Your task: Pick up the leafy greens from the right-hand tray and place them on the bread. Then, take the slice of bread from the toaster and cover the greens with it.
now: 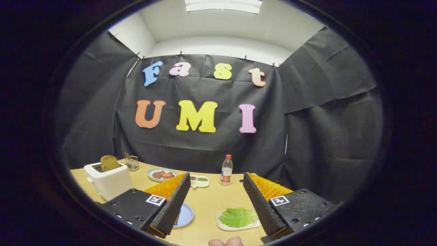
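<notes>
Both fingers spread | hand-held gripper [216, 186] above leafy greens [238, 216]

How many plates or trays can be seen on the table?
4. A blue plate behind the tool's open left finger, a white tray with greens between the fingers, a plate with food beside the toaster, a small dish beyond. Others may be hidden.

Gripper [216, 201] held above a tan table [208, 201], its fingers spread wide with nothing between them.

Leafy greens [238, 216] lay on a white tray [222, 225] between the fingers, nearer the right one. A blue plate [186, 215] sat by the left finger. Beyond stood a white toaster [109, 181] holding a bread slice [109, 163], a plate of meat [161, 174], and a bottle [226, 170].
</notes>
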`<state>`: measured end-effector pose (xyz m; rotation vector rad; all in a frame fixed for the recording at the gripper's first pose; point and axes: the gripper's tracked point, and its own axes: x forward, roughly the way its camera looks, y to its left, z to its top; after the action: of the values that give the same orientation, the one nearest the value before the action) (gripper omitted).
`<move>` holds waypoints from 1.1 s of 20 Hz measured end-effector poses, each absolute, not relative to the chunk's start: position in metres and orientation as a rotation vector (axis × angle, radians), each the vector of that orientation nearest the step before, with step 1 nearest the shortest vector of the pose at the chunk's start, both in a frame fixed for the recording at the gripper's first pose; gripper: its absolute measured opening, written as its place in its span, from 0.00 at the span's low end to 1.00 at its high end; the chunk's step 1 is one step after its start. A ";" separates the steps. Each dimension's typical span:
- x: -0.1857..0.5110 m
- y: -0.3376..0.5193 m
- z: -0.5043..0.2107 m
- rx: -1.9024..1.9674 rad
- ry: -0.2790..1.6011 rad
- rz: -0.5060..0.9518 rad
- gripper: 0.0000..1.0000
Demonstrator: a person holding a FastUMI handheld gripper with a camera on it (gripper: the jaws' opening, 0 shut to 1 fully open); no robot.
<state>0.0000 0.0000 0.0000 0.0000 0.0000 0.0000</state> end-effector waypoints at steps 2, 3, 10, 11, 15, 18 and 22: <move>0.003 -0.002 0.005 -0.031 -0.018 -0.018 0.95; 0.004 -0.002 0.007 -0.030 -0.024 -0.023 0.95; 0.021 -0.015 -0.010 0.031 0.038 -0.047 0.95; 0.022 -0.016 -0.010 0.037 0.041 -0.052 0.95; 0.025 -0.019 -0.012 0.027 0.042 -0.062 0.95; 0.026 -0.021 -0.014 0.017 0.046 -0.065 0.95; 0.026 -0.027 -0.013 0.011 0.041 -0.073 0.95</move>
<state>0.0261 -0.0273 -0.0129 0.0114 0.0409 -0.0735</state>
